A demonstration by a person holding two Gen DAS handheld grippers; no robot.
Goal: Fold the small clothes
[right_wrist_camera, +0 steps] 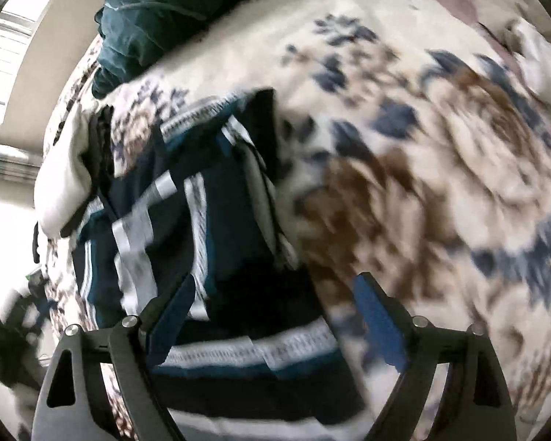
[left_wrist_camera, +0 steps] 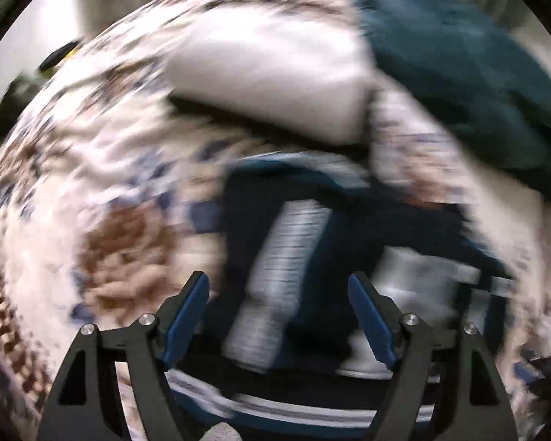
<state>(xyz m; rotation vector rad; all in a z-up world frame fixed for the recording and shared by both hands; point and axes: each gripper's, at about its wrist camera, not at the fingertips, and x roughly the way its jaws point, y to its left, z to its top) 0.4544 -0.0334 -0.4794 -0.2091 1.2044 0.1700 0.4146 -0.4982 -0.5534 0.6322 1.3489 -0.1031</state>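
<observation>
A small dark navy and teal garment with white and grey stripes (left_wrist_camera: pixel 294 228) lies on a floral bedspread (left_wrist_camera: pixel 103 183). My left gripper (left_wrist_camera: pixel 278 294) is open just above it, with nothing between the blue pads. In the right wrist view the same striped garment (right_wrist_camera: pixel 187 220) lies left of centre on the bedspread (right_wrist_camera: pixel 422 147). My right gripper (right_wrist_camera: pixel 275 308) is open over the garment's lower right edge and holds nothing. Both views are blurred by motion.
A white pillow or folded cloth (left_wrist_camera: pixel 272 73) lies beyond the garment. A dark teal blanket or garment (left_wrist_camera: pixel 466 73) is heaped at the far right; it also shows in the right wrist view (right_wrist_camera: pixel 158 14). A window (right_wrist_camera: pixel 7 55) is at the left.
</observation>
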